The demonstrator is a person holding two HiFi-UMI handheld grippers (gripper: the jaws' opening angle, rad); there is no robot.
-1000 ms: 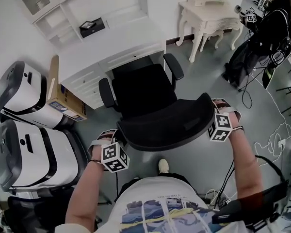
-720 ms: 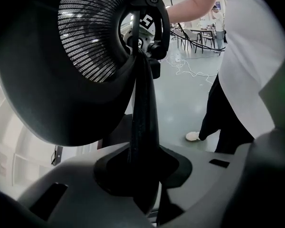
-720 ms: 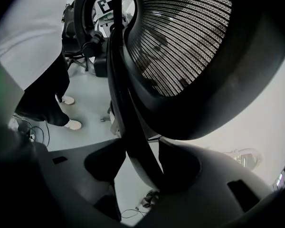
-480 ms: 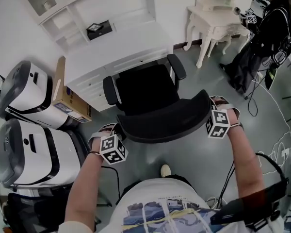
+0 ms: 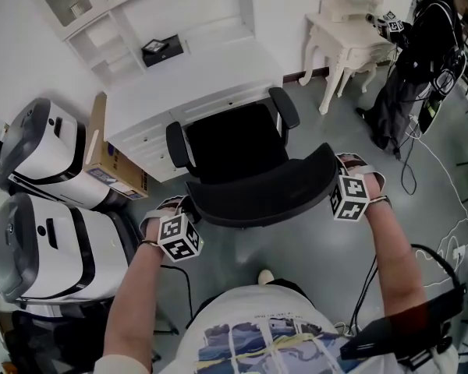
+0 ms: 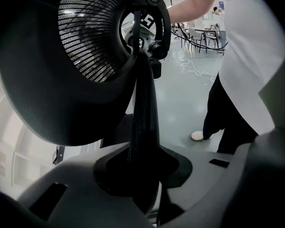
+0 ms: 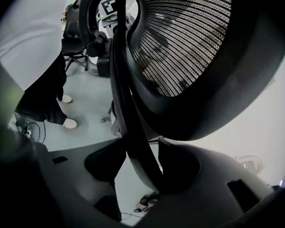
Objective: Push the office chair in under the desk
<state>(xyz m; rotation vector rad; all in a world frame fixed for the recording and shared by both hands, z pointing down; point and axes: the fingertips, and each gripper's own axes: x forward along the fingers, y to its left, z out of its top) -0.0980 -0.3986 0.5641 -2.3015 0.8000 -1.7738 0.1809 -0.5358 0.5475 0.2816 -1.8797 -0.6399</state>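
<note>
Forearms extended forward and down; left gripper (image 5: 186,218) and right gripper (image 5: 339,181) each clamped on backrest (image 5: 257,197) rim.

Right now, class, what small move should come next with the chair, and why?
Probably push the backrest straight toward the desk: the left gripper and right gripper clamp its ends, and the seat lies mostly outside it.

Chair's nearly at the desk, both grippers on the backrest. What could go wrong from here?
1. The armrest sits right beside the drawers; pushed off-centre, it may catch there instead of entering the desk opening.
2. The left gripper and right gripper each pinch only the thin backrest rim, so a harder shove may slip them off.
</note>
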